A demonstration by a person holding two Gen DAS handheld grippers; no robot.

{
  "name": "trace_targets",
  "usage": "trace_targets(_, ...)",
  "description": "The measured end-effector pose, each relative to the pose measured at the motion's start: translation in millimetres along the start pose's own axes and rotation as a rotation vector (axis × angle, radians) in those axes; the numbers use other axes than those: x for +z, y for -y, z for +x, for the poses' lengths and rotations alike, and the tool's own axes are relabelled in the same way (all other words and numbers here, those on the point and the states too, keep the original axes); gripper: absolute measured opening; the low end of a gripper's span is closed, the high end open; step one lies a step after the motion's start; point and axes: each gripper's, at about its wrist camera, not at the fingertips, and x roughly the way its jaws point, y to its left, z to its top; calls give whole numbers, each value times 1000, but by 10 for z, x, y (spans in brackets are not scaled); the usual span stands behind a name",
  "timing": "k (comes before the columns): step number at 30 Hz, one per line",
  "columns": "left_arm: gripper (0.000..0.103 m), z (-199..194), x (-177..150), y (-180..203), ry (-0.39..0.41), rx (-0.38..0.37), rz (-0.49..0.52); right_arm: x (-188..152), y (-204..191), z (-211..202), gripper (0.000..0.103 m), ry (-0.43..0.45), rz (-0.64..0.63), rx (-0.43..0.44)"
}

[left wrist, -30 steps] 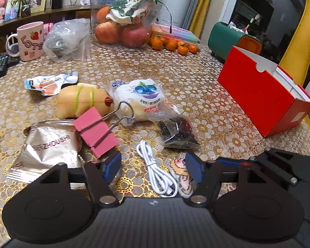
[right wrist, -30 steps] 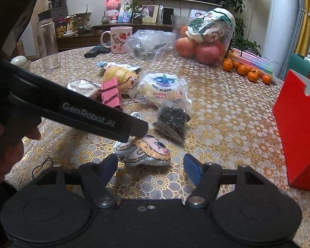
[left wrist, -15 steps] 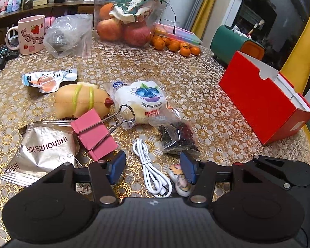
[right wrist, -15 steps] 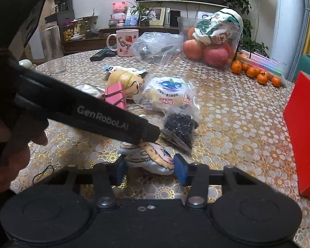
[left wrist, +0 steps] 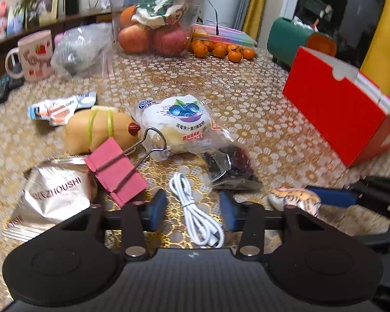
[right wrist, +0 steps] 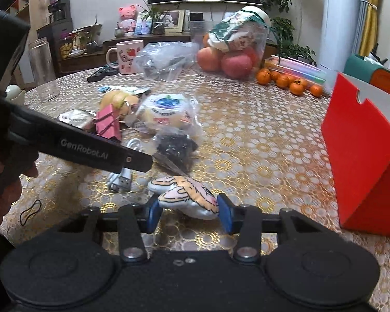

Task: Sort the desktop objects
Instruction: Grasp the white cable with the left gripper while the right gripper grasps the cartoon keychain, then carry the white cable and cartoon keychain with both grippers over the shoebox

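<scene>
while both tools sit low over the bench, here is how things lie:
right hand-held gripper (right wrist: 187,212): blue pads pressed against either side of the plush face charm (right wrist: 186,199), clamped on it; the charm sits low at the bench surface, whether lifted i cannot tell.
left hand-held gripper (left wrist: 193,209): fingers spread apart, nothing between the pads, straddling the white usb cable (left wrist: 197,217) that lies coiled on the bench (left wrist: 247,98).
charm from the left side: it shows just right of the left tool, a blue pad of the other tool against it.
pink binder clip (left wrist: 117,170): just left of the cable, resting partly on the silver snack packet (left wrist: 53,195), wire handles pointing toward the blueberry bun bag (left wrist: 180,124).
dark clear bag (left wrist: 230,167): between the bun bag and the charm, near the cable's far end.
tan plush toy with yellow bands (left wrist: 98,131): behind the clip, touching the bun bag.
red box (left wrist: 343,110): standing open-topped at the right, well apart from the clutter.
far bench edge: pink mug (left wrist: 35,56), a bag of apples (left wrist: 158,23), small oranges (left wrist: 221,50).
</scene>
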Motion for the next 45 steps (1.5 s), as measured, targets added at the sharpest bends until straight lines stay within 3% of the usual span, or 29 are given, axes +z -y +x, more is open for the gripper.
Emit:
trace_targets(5, 11, -1, -30, 37, 15, 46, 68, -7, 7, 2, 44, 4, 2, 6)
trace_targets(22, 10, -268, -65, 322, 34, 16, 81, -78, 221, -385, 44, 36, 39, -24)
trace_targets(45, 10, -616, 91, 1329, 70, -97, 148, -241, 981, -1274, 44, 106, 153, -117)
